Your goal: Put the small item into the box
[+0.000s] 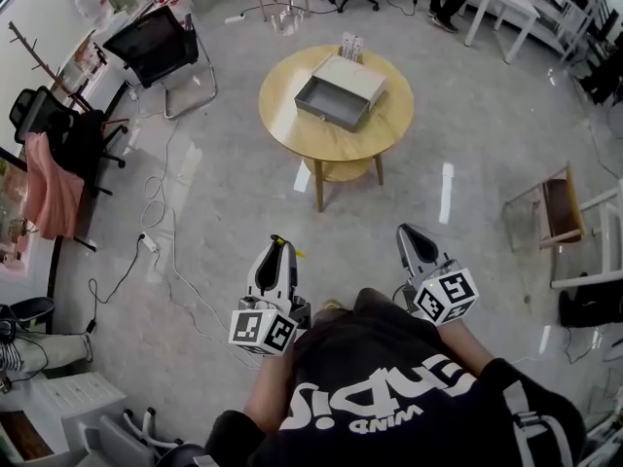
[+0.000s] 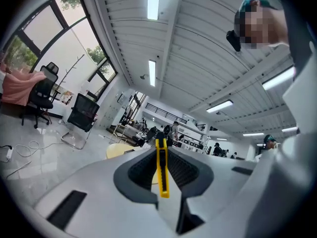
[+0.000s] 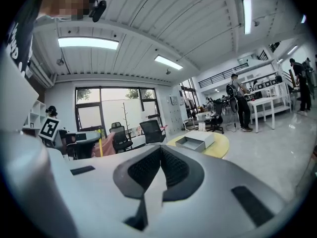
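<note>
Closest to the lens in the head view is the person's black T-shirt with white lettering (image 1: 389, 397); just past it both tools are held low over the pale glossy floor (image 1: 224, 193), left gripper (image 1: 275, 245) and right gripper (image 1: 410, 233), each with its marker cube (image 1: 261, 330). Well ahead stands the round wooden table (image 1: 336, 152), and on it the open grey rectangular box (image 1: 336, 100), nothing inside as far as I can see; so the drop-off is well apart from both grippers, bare floor in between, with loose cables (image 1: 156, 202) trailing on the left side.

Left gripper view: jaws pinched down on a slim yellow utility knife (image 2: 162, 175), standing on edge between the pads, its far end poking out past the tips; that's the small item, so it's in hand, not in the box yet.

Right gripper view: jaws closed right up against each other, nothing between them; box and table sit out ahead, a bit to the right.

What could go wrong, my guess: the knife looks thin and slick and it's gripped on a narrow strip, so a jolt on the way over could let it pivot or slide out; those cables are a trip risk if the path drifts left; and letting go too high over the box could bounce it off the rim onto the table.
</note>
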`<move>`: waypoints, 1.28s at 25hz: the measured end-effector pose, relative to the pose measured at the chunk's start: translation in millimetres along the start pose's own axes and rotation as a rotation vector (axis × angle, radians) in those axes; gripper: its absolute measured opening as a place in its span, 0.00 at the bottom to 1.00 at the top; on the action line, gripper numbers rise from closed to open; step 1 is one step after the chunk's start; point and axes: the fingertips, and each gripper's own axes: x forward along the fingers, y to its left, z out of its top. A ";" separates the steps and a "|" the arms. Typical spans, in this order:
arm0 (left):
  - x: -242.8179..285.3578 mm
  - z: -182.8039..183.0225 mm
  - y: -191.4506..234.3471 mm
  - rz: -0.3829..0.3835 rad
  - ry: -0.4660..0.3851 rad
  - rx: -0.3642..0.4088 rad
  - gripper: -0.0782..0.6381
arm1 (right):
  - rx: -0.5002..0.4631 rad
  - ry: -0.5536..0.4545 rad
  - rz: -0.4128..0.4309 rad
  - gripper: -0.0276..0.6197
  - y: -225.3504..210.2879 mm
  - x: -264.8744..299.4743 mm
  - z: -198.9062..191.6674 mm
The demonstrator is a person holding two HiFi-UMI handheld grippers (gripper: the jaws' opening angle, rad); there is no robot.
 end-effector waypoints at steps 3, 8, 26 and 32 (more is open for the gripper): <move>6.1 0.1 2.6 -0.030 0.007 0.022 0.21 | 0.014 -0.013 -0.045 0.05 -3.2 2.2 -3.9; 17.0 2.0 9.9 -0.074 0.027 0.051 0.21 | 0.019 -0.029 -0.078 0.05 1.0 9.8 -3.0; 134.2 7.4 52.1 -0.129 0.028 0.013 0.21 | 0.012 -0.022 -0.108 0.05 -59.0 100.3 4.1; 197.7 16.0 57.9 -0.135 0.030 0.013 0.21 | 0.004 -0.016 -0.096 0.05 -95.0 147.1 30.2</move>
